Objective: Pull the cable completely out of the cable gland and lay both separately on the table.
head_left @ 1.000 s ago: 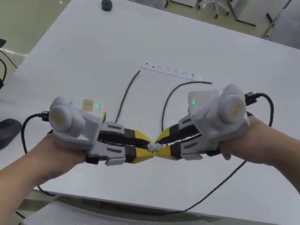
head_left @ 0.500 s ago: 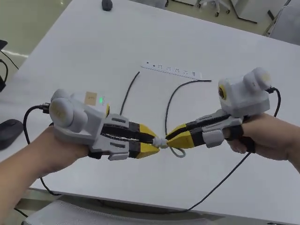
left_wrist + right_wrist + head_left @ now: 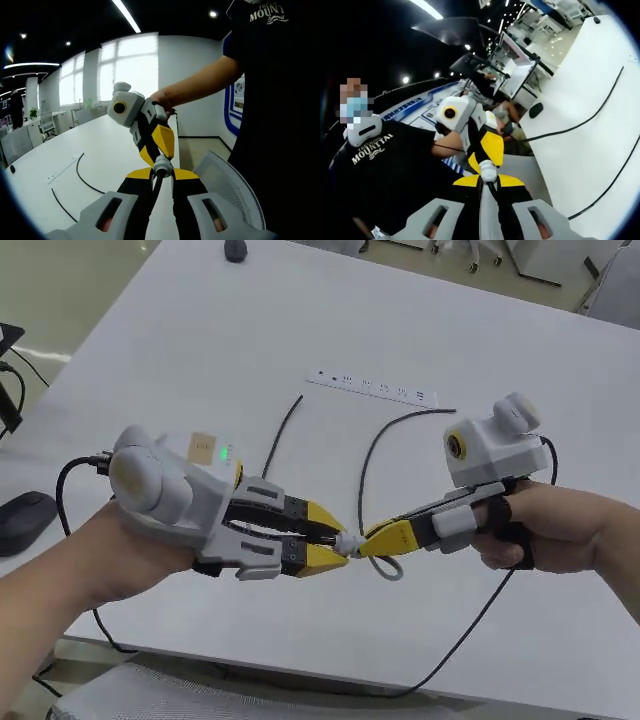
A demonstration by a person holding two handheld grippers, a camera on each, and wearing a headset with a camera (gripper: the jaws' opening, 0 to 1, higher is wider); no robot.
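The left gripper (image 3: 340, 543) has its two yellow jaws pressed together on the small white cable gland (image 3: 350, 540), which sits right at their tips. Tip to tip against it, the right gripper (image 3: 375, 540) is closed too, and seems to pinch the cable (image 3: 386, 567) just where it leaves the gland. A short grey loop of that cable hangs under the right gripper's tips. Both grippers are held in the air above the near edge of the table (image 3: 200, 340). Farther out from them lie loose black cords (image 3: 275, 445) and a power strip (image 3: 370, 388). By my reading the pull is the step in hand. The cable is in the gland and neither part lies on the table yet. The next move calls for drawing the two grippers straight apart along the cable's line, with firm grips so nothing slips, and then setting each part down on its own. The head view alone shows the hanging loop and the table below. The left gripper view looks along its own jaws and shows the gland's round end (image 3: 161, 165) seated between the yellow tips, with the other gripper just beyond. The right gripper view shows a dark strand running from the gland (image 3: 487, 171) down between its own jaws.
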